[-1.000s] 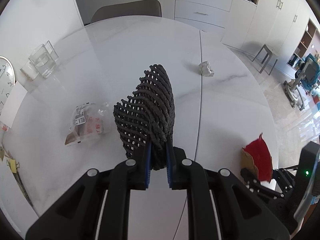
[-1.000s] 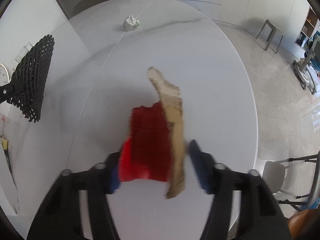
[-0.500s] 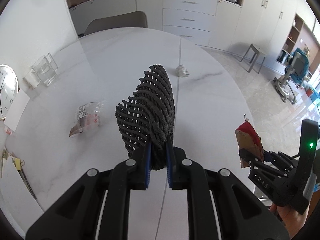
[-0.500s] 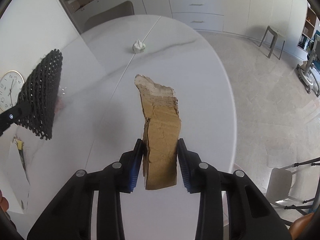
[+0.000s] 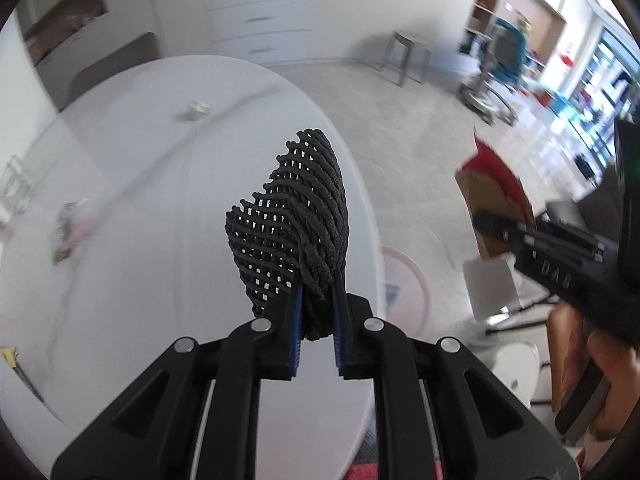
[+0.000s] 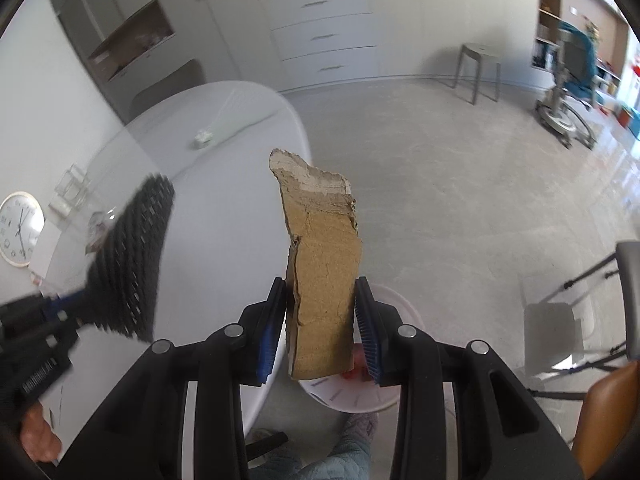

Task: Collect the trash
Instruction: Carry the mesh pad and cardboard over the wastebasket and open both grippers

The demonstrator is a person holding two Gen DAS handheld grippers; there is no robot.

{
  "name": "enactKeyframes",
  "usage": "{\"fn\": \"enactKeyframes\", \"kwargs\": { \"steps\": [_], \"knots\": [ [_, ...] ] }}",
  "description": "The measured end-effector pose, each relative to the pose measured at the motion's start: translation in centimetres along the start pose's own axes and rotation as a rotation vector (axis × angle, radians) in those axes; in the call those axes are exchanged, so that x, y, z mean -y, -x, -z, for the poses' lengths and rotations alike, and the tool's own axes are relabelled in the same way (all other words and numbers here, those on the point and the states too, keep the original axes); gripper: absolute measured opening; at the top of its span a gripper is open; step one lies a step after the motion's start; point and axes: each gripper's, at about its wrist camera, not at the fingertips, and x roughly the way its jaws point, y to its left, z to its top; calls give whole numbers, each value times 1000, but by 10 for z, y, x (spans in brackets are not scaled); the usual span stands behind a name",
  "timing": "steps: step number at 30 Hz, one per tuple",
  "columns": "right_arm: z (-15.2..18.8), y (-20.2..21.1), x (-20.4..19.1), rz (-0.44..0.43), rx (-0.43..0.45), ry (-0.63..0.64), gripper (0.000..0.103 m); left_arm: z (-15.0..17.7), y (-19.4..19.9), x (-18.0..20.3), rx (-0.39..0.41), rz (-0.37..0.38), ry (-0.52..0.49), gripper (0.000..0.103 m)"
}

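Observation:
My left gripper (image 5: pixel 318 292) is shut on a crumpled black mesh net (image 5: pixel 296 216), which stands up from its jaws over the right edge of the white table (image 5: pixel 140 200). My right gripper (image 6: pixel 320 286) is shut on a torn piece of brown cardboard (image 6: pixel 320 264); the left wrist view shows that the cardboard (image 5: pixel 492 192) has a red side. It hangs past the table edge, above a round pale pink bin (image 6: pixel 390 294) on the floor. A crumpled white paper (image 5: pixel 194 111) and a clear plastic wrapper (image 5: pixel 70 232) lie on the table.
A wall clock (image 6: pixel 20 228) and a glass (image 6: pixel 72 184) are at the table's left side. On the grey floor stand a stool (image 6: pixel 478 68), a white chair (image 6: pixel 556 340) and a wheeled teal machine (image 6: pixel 572 64). White drawers line the far wall.
Both grippers swung right and up, from over the table to its edge and the floor. The right jaws closed on the cardboard, which earlier sat loosely between them.

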Motion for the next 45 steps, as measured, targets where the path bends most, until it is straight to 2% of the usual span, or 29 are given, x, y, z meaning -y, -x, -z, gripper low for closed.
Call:
{"fn": "enactKeyframes", "kwargs": {
  "steps": [7, 12, 15, 16, 18, 20, 23, 29, 38, 45],
  "knots": [
    [18, 20, 73, 57, -1, -97, 36, 5, -52, 88, -131, 130, -106, 13],
    [28, 16, 114, 65, -29, -151, 36, 4, -99, 125, -225, 133, -135, 13],
    [29, 6, 130, 53, -45, -157, 36, 4, -130, 136, -274, 107, -144, 13],
    [28, 2, 135, 47, -51, -157, 36, 4, -139, 139, -289, 101, -149, 16],
    [28, -7, 144, 33, -60, -155, 36, 7, -154, 140, -323, 80, -156, 33],
    [28, -15, 149, 25, -69, -155, 36, 6, -160, 143, -317, 67, -152, 50],
    [27, -25, 156, 14, -82, -160, 36, 2, -158, 147, -295, 59, -151, 62],
    [25, -34, 156, 2, -91, -154, 36, -5, -143, 135, -268, 20, -135, 69],
    [30, -39, 146, -18, -101, -136, 36, -21, -98, 117, -181, 29, -96, 82],
    [48, -63, 129, -45, -157, -128, 36, -16, -69, 100, -141, 22, -56, 86]
  ]
}}
